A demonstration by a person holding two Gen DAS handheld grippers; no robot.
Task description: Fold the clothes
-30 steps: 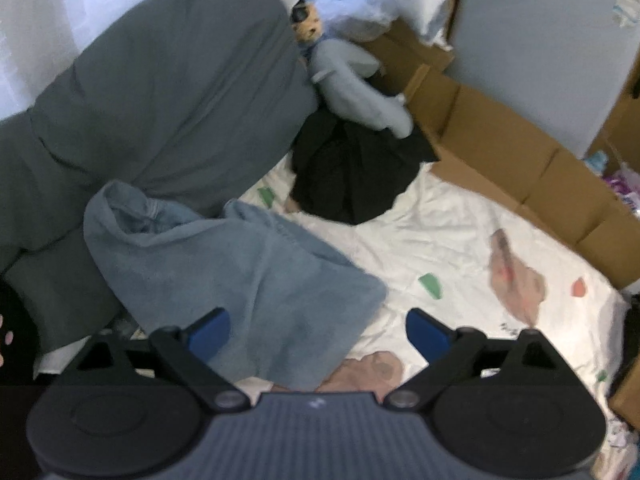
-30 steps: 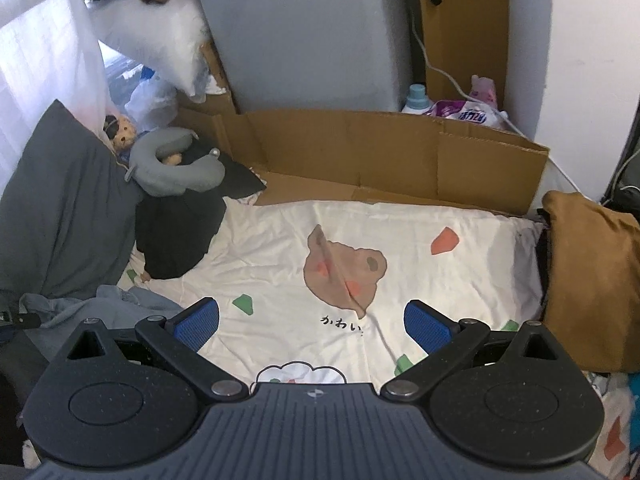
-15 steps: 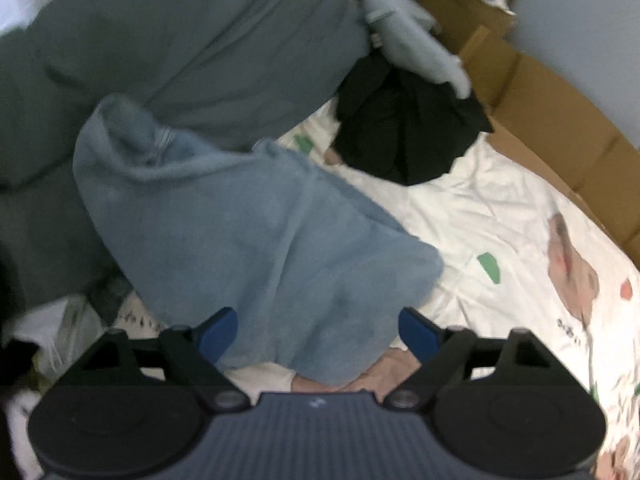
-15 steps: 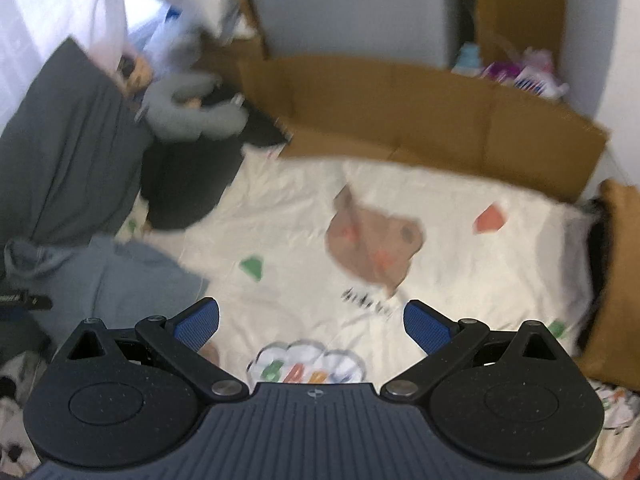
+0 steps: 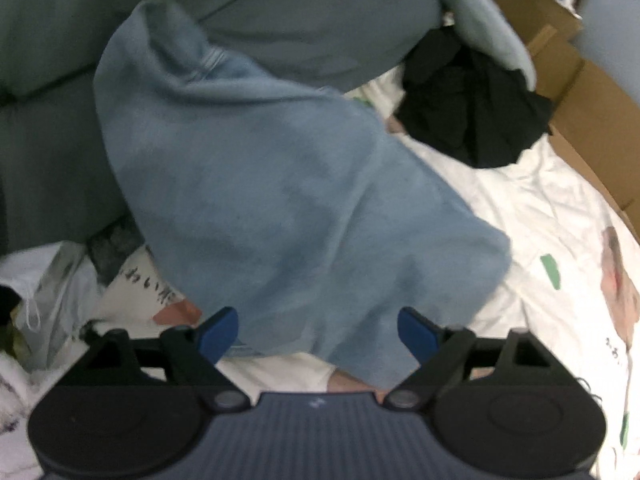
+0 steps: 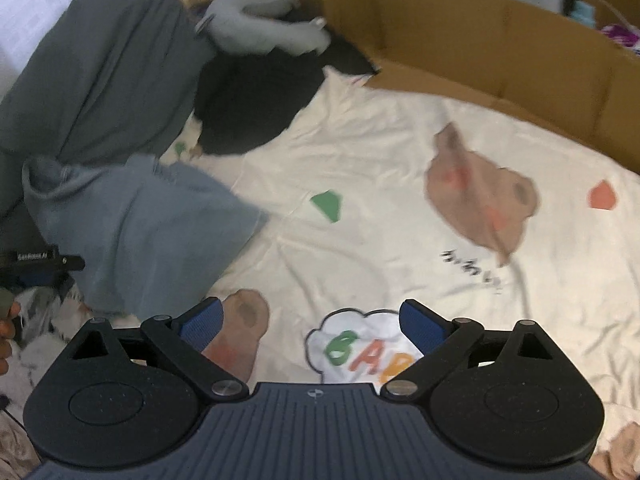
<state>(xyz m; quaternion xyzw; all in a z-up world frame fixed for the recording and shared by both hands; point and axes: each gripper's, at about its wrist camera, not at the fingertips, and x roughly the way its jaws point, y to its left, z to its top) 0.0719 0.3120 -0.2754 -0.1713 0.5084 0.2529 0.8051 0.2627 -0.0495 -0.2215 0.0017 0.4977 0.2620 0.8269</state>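
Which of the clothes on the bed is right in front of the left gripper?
The blue garment. It lies crumpled right ahead of the left gripper, whose jaws are open; the black garment lies farther off, by the cardboard.

The blue garment [image 5: 288,208] is soft, matt, fleecy cloth, lying on the sheet [image 6: 360,168], which is smooth, thin white cotton-like cloth with flat printed figures. Beside the garment, the grey cushion [image 5: 280,8] is matt woven cloth. Beyond the sheet, the cardboard [image 6: 500,48] is dull brown. The left gripper [image 5: 318,330] has matt black plastic with ribbed blue pads.
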